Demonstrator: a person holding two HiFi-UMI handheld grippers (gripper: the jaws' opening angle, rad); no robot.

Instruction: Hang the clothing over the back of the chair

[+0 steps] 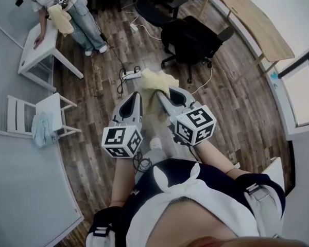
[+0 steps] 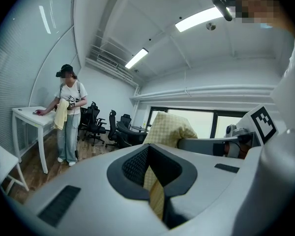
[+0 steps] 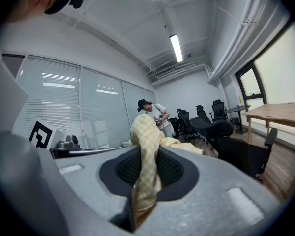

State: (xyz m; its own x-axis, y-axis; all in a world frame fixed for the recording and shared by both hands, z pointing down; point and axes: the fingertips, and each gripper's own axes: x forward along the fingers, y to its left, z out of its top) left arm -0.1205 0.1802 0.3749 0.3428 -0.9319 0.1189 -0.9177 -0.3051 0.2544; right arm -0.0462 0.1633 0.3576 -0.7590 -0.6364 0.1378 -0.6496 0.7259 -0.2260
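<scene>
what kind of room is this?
Probably an office: black swivel office chairs, a long light-wood table by the window, and long ceiling strip lights.

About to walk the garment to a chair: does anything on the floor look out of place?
Yes: a white power strip with loose cables lies across the open wood floor just beyond the yellow garment, near the black office chair. It looks like a tripping risk. Nothing else stands out.
</scene>
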